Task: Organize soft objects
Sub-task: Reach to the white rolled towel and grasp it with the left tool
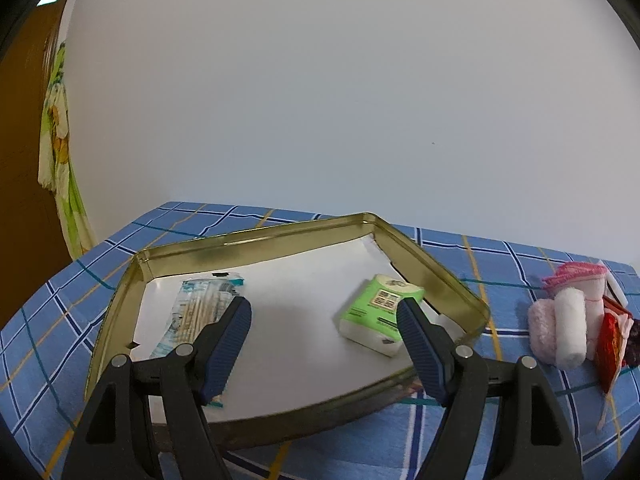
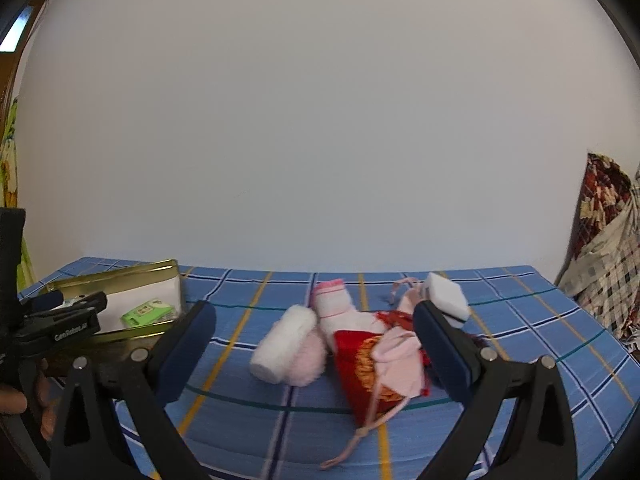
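Note:
A gold tin tray [image 1: 436, 280] lined with white paper holds a green tissue pack [image 1: 380, 314] and a clear packet of cotton swabs [image 1: 200, 308]. My left gripper [image 1: 324, 312] hangs open over the tray with nothing between its fingers. On the blue checked cloth to the right lies a heap of soft things: a white gauze roll [image 2: 284, 344], a pink fluffy roll [image 2: 310, 360], a pink-topped white sock [image 2: 336, 308], a red and gold pouch [image 2: 360, 368] and a white sponge block [image 2: 446, 294]. My right gripper [image 2: 316, 320] is open just in front of this heap, empty.
The tray [image 2: 120, 276] appears at the left of the right wrist view, with the left gripper's body [image 2: 60, 320] and a hand [image 2: 24, 404] beside it. Patterned fabric [image 2: 608, 240] is piled past the table's right edge. A plain wall stands behind.

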### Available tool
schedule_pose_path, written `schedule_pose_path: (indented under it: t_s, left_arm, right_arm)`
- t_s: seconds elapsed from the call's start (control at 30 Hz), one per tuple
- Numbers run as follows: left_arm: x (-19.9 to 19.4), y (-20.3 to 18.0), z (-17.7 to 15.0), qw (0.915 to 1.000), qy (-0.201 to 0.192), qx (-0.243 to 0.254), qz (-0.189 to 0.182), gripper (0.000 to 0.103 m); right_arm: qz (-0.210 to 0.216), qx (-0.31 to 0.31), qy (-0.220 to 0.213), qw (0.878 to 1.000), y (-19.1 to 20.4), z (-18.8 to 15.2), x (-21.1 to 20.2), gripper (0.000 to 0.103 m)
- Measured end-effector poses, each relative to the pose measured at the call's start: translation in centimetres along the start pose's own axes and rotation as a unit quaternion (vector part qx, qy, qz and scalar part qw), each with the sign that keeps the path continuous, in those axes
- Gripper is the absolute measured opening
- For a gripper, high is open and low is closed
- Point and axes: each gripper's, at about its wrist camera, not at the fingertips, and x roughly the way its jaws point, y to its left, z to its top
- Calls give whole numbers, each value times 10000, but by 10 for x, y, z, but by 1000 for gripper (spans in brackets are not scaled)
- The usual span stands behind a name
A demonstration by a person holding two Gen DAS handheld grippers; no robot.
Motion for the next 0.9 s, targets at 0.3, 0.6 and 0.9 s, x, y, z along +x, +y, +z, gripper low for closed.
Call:
schedule_pose_path:
  t_s: [0.3,0.6,0.9]
  left_arm:
    - [-7,-31,-5,9984,46,300,-479,77]
    - [-11,-62,-12,9934,348,457,-995,77]
    - [-9,-117,-13,9863,511,858,-1313,77]
  right_arm:
    - [-334,66,136,9993,-39,-3,-2,101]
    - [-623,202,335,9973,-80,-3,2,98]
    - [-592,848,762,9917,-126,-6,12,77]
